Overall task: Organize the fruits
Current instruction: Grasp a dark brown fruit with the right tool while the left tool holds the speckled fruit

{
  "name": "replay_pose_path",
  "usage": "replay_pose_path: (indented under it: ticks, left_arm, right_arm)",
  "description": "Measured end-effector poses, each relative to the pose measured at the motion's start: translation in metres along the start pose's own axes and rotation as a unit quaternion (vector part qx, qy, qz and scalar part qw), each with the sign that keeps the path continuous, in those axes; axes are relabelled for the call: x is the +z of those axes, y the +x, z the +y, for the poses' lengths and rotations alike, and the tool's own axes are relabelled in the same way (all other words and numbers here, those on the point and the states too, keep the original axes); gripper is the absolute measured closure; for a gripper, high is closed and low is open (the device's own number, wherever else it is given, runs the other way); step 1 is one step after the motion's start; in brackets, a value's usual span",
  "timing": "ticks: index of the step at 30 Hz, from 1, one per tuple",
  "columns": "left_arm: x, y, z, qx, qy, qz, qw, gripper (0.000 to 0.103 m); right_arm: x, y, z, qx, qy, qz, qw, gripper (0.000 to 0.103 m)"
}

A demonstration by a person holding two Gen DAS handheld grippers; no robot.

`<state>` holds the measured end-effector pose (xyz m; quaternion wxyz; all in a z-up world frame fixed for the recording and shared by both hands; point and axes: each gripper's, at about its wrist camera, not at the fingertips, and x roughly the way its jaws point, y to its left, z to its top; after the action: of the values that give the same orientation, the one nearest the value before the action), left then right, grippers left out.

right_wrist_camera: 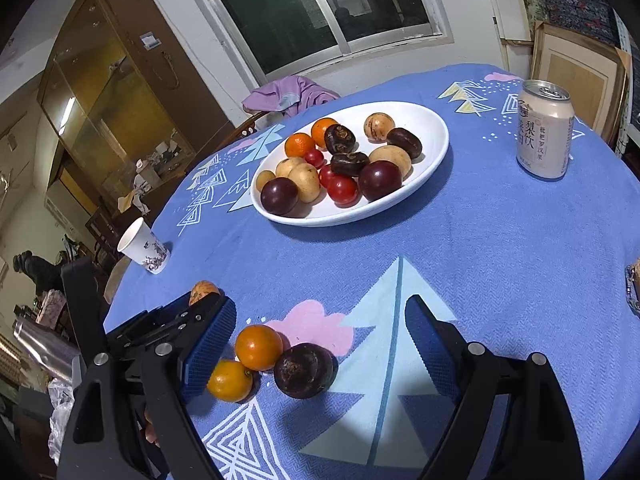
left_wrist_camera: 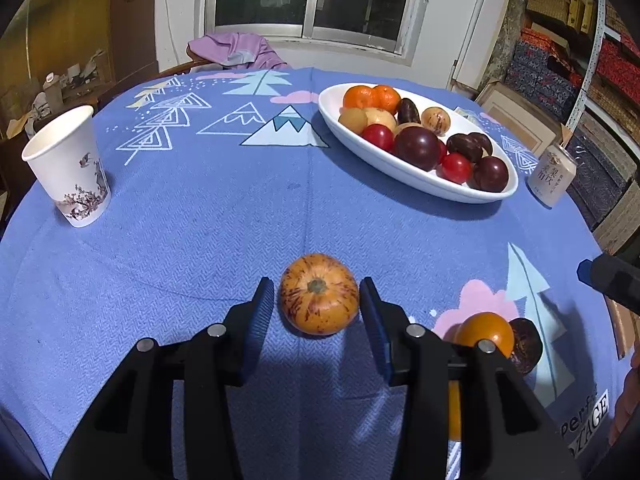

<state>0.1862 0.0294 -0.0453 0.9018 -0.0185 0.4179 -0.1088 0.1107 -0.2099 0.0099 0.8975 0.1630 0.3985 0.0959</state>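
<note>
Holding mixed fruit, your plate (left_wrist_camera: 404, 164) sat at two o'clock; your left gripper (left_wrist_camera: 318, 304) had narrowed beside a speckled fruit (left_wrist_camera: 319, 294), while your right gripper (right_wrist_camera: 320, 344) gaped wide.

A lived-in home: a round table (left_wrist_camera: 200, 208) under a printed blue cloth, a sliding window (right_wrist_camera: 320, 12), a glass-fronted wooden cabinet (right_wrist_camera: 112, 92), stacked boxes (left_wrist_camera: 560, 76) alongside.

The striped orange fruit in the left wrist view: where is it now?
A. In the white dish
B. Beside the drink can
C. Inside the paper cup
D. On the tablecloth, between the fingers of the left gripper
D: the striped orange fruit lies on the blue tablecloth, between the fingers of the left gripper.
</note>
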Motion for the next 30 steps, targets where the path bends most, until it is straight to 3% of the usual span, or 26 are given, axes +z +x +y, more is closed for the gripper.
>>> replay_pose_path:
  ticks: [6,14,23,30]
  left_arm:
    - [0.001,0.004,0.002,-0.01,0.0,0.006,0.9999,0.065]
    - [0.003,-0.005,0.026,0.024,-0.031,-0.008,0.9992,0.065]
    - [0.002,-0.001,0.03,0.023,-0.038,0.0,0.999,0.065]
    - [0.002,0.0,0.03,0.021,-0.039,0.003,0.999,0.065]
  right_arm:
    - [-0.004,0.005,0.009,-0.009,-0.037,0.013,0.999,0.017]
    - [-0.013,0.023,0.015,-0.001,-0.062,0.06,0.996,0.048]
    - [-0.021,0.034,0.016,0.02,-0.065,0.097,0.993,0.052]
    - [-0.032,0.042,0.024,-0.002,-0.105,0.116,0.988,0.052]
